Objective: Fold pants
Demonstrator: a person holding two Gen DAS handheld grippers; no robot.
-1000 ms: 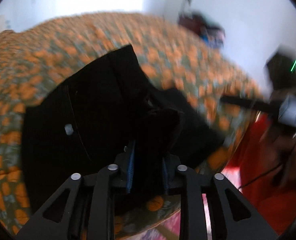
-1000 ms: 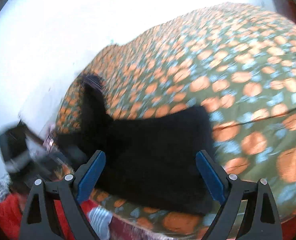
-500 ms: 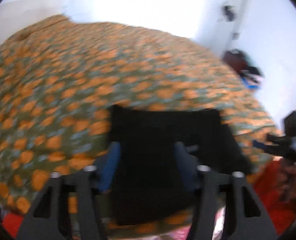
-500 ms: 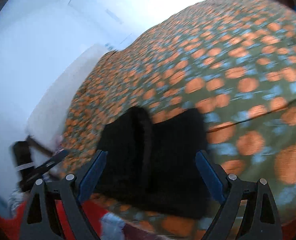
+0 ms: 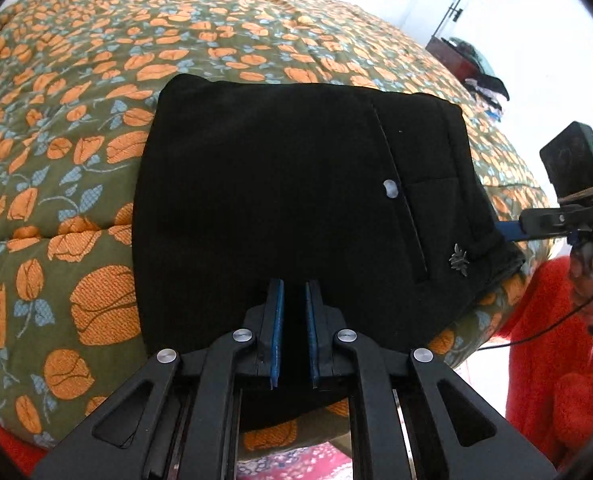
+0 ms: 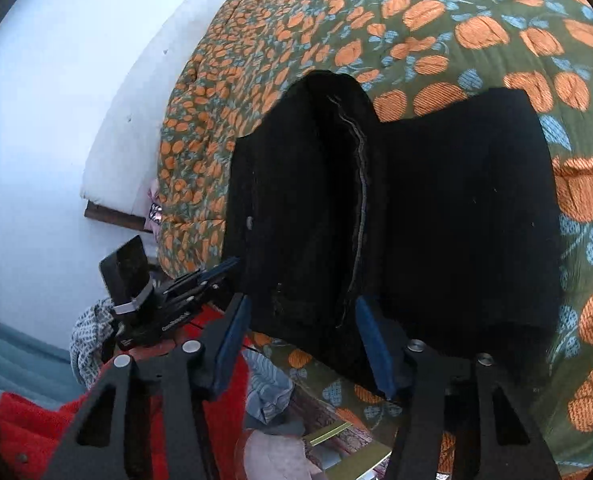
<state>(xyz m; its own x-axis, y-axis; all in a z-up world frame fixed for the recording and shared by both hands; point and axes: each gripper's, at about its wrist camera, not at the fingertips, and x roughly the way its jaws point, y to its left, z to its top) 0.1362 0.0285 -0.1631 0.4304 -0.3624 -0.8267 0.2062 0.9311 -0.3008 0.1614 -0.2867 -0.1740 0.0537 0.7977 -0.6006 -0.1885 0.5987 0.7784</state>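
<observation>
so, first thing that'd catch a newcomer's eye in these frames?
The black pants, folded into a compact block near the bed's edge, stark against the green quilt with orange flowers. Then the left gripper, its blue-padded fingers nearly closed at the near hem, and the right gripper spread wide around the waistband end.

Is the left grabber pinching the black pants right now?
Touching. In the left wrist view the left gripper has its blue pads nearly together, with dark cloth of the black pants filling the narrow slot between them.
</observation>
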